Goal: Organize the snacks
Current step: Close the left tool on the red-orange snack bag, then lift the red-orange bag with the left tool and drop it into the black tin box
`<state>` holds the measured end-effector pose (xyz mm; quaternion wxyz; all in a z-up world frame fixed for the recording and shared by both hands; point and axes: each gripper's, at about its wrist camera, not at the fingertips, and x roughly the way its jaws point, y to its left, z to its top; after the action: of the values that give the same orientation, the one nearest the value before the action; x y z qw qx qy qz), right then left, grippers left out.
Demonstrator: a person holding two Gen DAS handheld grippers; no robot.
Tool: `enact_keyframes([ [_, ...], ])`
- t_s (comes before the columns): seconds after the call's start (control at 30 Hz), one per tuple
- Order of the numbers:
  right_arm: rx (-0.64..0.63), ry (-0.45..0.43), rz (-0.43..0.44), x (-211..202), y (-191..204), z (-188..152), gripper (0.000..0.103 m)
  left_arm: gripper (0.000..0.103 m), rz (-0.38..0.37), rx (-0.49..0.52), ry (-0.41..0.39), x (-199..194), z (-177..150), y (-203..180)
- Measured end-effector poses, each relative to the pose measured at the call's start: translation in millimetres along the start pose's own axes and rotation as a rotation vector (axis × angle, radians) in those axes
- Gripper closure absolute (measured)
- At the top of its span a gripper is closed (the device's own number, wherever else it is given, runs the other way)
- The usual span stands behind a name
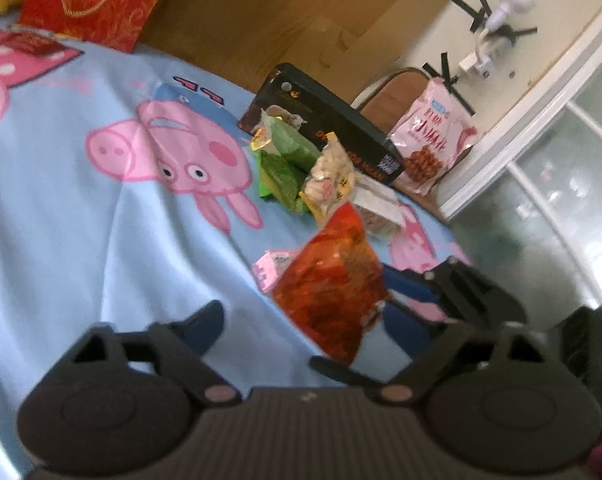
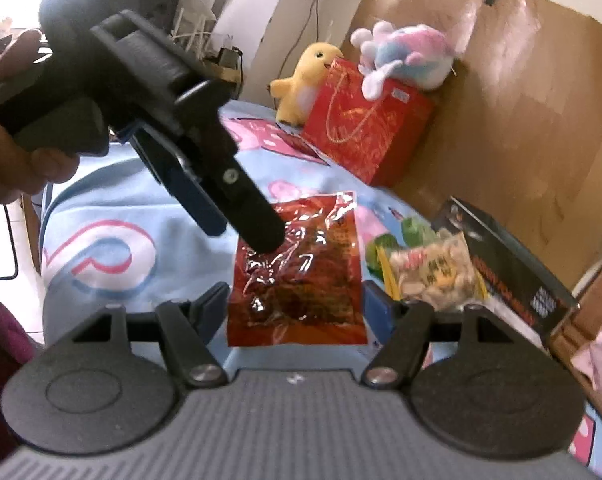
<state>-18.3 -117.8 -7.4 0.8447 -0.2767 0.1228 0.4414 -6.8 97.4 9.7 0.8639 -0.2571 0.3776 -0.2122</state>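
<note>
1. Both my grippers are on the red foil snack packet point(image 2: 297, 272). The right gripper point(image 2: 295, 308) has its jaws spread either side of the near end; can't tell if the pads actually bite.
2. The left gripper point(image 1: 301, 332) is spread too, one finger over the packet's far end.
3. Packet's near the bed's front edge, on the cartoon-pig bedsheet point(image 1: 81, 220).
4. Hardly started, I'd say: green packets point(image 1: 285, 160), peanut bag point(image 2: 433, 272) and black box point(image 2: 513, 260) are heaped loose at the right edge.
</note>
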Motion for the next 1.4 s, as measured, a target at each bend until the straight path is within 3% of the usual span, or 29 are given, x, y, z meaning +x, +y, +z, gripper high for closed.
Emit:
enact_keyframes([
  [0.07, -0.016, -0.008, -0.005, 2, 2, 1, 0.030, 0.058, 0.001, 0.009, 0.022, 8, 2, -2],
  [0.23, -0.016, 0.022, -0.044, 15, 3, -5, 0.029, 0.073, 0.038, 0.040, 0.021, 25, 1, -8],
  [0.27, 0.000, 0.017, -0.050, 15, 1, -7, 0.029, 0.091, 0.044, 0.030, 0.019, 24, 1, -6],
  [0.43, 0.115, 0.057, -0.055, 9, -10, -9, 0.018, 0.091, 0.003, -0.039, 0.006, 21, 0, 16],
  [0.67, 0.442, 0.128, 0.056, 4, -38, -26, 0.018, 0.091, -0.013, -0.015, -0.026, 15, -7, 21],
  [0.77, 0.505, 0.121, 0.073, 7, -41, -25, 0.017, 0.091, -0.023, -0.032, -0.038, 11, -7, 25],
  [1.03, 0.739, 0.074, 0.324, 24, -59, -19, 0.020, 0.090, 0.068, 0.080, -0.068, 8, -10, 17],
  [1.2, 0.968, 0.073, 0.435, 37, -76, -32, 0.050, 0.090, 0.087, 0.062, -0.067, 8, -10, 22],
  [1.27, 1.010, 0.085, 0.449, 37, -77, -36, 0.071, 0.090, 0.089, 0.058, -0.070, 7, -9, 24],
  [1.33, 1.018, 0.085, 0.452, 33, -74, -37, 0.079, 0.090, 0.082, 0.049, -0.068, 7, -9, 26],
  [1.4, 1.000, 0.066, 0.465, 25, -69, -33, 0.080, 0.091, 0.086, 0.051, -0.069, 8, -9, 26],
])
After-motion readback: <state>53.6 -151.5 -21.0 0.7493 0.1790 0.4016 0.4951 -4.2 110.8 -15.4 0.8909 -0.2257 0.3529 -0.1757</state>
